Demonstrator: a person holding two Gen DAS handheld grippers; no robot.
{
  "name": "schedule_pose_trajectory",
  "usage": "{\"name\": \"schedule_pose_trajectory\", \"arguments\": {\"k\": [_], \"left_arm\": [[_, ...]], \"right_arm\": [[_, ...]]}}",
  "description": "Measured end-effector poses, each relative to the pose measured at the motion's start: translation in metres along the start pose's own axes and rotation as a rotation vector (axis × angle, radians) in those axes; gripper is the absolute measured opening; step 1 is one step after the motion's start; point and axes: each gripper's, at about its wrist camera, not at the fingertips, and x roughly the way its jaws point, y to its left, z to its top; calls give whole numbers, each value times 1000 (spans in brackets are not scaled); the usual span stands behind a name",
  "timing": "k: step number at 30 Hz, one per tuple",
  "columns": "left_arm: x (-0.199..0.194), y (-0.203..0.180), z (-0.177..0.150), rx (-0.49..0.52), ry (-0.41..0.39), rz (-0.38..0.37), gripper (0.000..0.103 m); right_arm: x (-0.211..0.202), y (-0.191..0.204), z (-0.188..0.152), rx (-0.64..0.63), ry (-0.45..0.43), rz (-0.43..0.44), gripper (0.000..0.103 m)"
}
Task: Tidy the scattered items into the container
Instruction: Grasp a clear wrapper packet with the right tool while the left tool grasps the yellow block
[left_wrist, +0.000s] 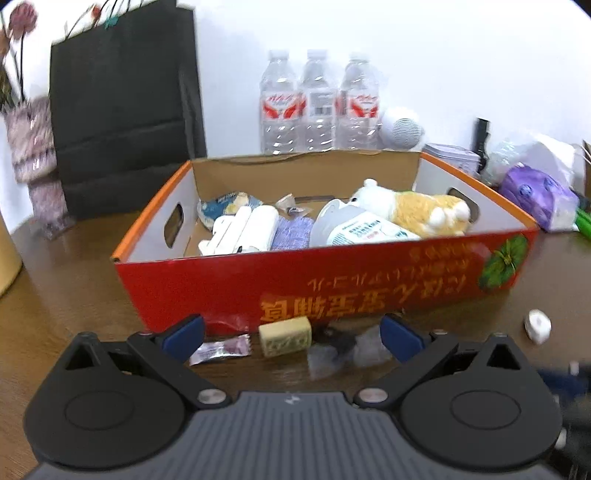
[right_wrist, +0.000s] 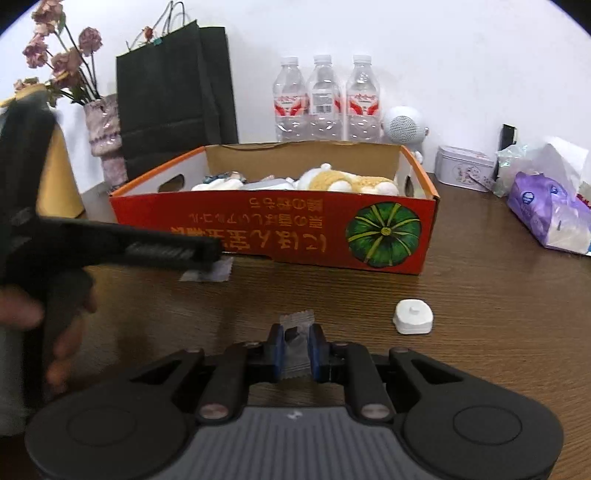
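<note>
A red cardboard box (left_wrist: 332, 280) (right_wrist: 273, 225) stands on the brown table and holds a plush toy (left_wrist: 417, 206), white rolls (left_wrist: 243, 229) and packets. My left gripper (left_wrist: 291, 332) is open, low in front of the box. Between its fingers lie a purple candy (left_wrist: 221, 349), a beige block (left_wrist: 285, 335) and a clear wrapper (left_wrist: 343, 349). My right gripper (right_wrist: 296, 347) is shut on a clear wrapped candy (right_wrist: 295, 332), above the table. A white cap-like piece (right_wrist: 413, 316) (left_wrist: 537, 325) lies on the table to its right. The left gripper's finger (right_wrist: 162, 251) shows in the right wrist view.
Three water bottles (right_wrist: 325, 99), a white speaker (right_wrist: 404, 125), a black paper bag (right_wrist: 173, 92) and a vase of flowers (right_wrist: 105, 129) stand behind the box. A tin (right_wrist: 463, 168) and a purple tissue pack (right_wrist: 546, 210) sit at the right.
</note>
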Motion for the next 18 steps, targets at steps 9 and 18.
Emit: {"name": "schedule_pose_trajectory", "arguments": {"k": [9,18], "left_arm": [[1,12,-6,-65,43,6,32],[-50,19,-21,-121,18,-23,31]], "right_arm": [[-15,12,-4,-75,-45,-3,13],[-15,18,-6,-107,-49,-1,13]]}}
